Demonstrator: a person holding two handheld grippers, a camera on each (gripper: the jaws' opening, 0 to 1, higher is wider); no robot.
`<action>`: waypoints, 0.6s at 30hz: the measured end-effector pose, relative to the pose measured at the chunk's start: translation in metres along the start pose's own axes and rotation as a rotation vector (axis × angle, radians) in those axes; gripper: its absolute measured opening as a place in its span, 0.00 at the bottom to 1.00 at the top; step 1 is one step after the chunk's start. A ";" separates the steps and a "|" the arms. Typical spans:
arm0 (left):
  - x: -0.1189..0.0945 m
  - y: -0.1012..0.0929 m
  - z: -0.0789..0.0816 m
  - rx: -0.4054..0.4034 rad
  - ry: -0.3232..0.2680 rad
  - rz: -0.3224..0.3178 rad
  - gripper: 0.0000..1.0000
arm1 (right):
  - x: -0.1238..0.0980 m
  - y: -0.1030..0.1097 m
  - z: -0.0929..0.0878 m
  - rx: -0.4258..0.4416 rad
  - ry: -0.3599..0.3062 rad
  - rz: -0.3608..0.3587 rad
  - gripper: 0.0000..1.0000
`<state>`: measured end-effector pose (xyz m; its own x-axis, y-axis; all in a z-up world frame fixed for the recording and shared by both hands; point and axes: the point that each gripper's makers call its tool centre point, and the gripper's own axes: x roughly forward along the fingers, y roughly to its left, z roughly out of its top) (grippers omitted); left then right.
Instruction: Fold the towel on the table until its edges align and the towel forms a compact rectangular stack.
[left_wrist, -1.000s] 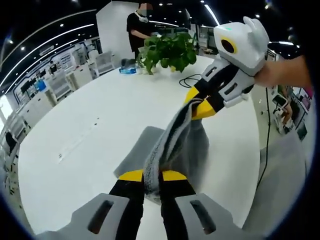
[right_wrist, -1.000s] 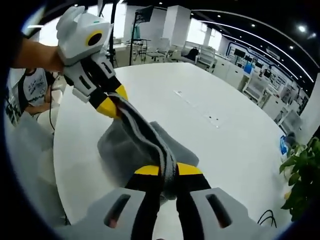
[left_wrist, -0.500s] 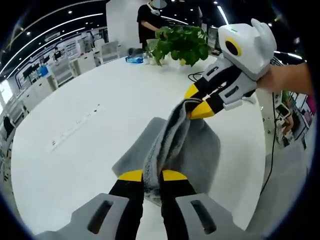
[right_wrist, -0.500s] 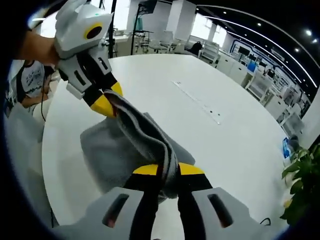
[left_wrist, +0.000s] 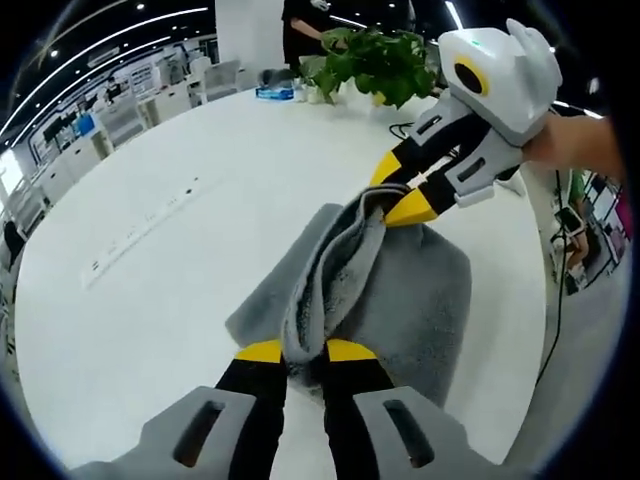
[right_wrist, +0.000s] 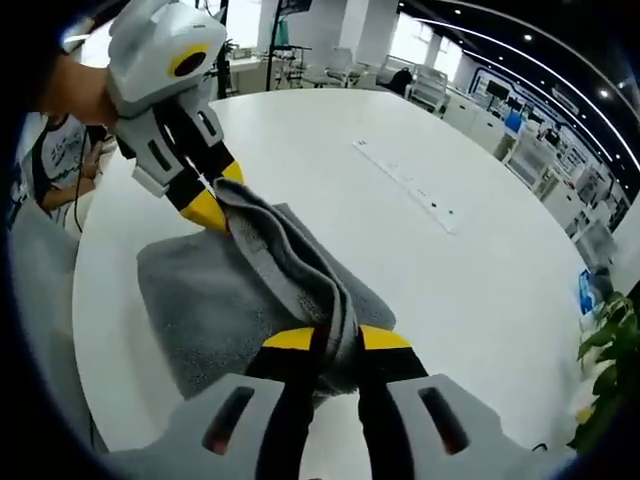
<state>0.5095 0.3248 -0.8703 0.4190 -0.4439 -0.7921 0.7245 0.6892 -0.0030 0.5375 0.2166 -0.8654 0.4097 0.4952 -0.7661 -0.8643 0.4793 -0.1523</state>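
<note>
The grey towel lies on the white table, and we hold one raised edge of it between our two tools. Compared with a second ago, more of the cloth is spread flat below that held edge: the grey patch on the table has widened and the lifted ridge hangs lower and closer to the surface. We judge that we are carrying the gripped edge over and down, so the fold is being laid and is not yet finished; the edges under the ridge are hidden, so we cannot tell whether they line up.

In the left gripper view, the left gripper is clenched on the near end of the ridge, the cloth pinched between its yellow tips. The right gripper comes in from the right, also clamped on the far end of that same edge. In the right gripper view we see the same thing mirrored: the right gripper squeezes the towel, and the left gripper bites the other end.

As for containers, we see none on the table near the work. At the far edge stand a leafy plant and a small blue object beside it; whether that holds anything is too small to tell. A person stands behind the plant.
</note>
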 end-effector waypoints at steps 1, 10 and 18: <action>0.001 0.001 0.000 0.000 0.001 0.001 0.13 | 0.001 -0.001 -0.001 -0.002 0.001 0.000 0.14; 0.015 0.010 -0.004 -0.029 0.023 0.011 0.15 | 0.003 -0.020 -0.001 0.040 -0.022 -0.052 0.25; 0.017 0.019 -0.009 -0.090 0.031 0.029 0.20 | 0.002 -0.019 -0.003 0.080 -0.038 -0.060 0.23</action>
<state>0.5252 0.3351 -0.8893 0.4209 -0.4058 -0.8113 0.6596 0.7509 -0.0333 0.5540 0.2059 -0.8660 0.4724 0.4903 -0.7325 -0.8122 0.5650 -0.1456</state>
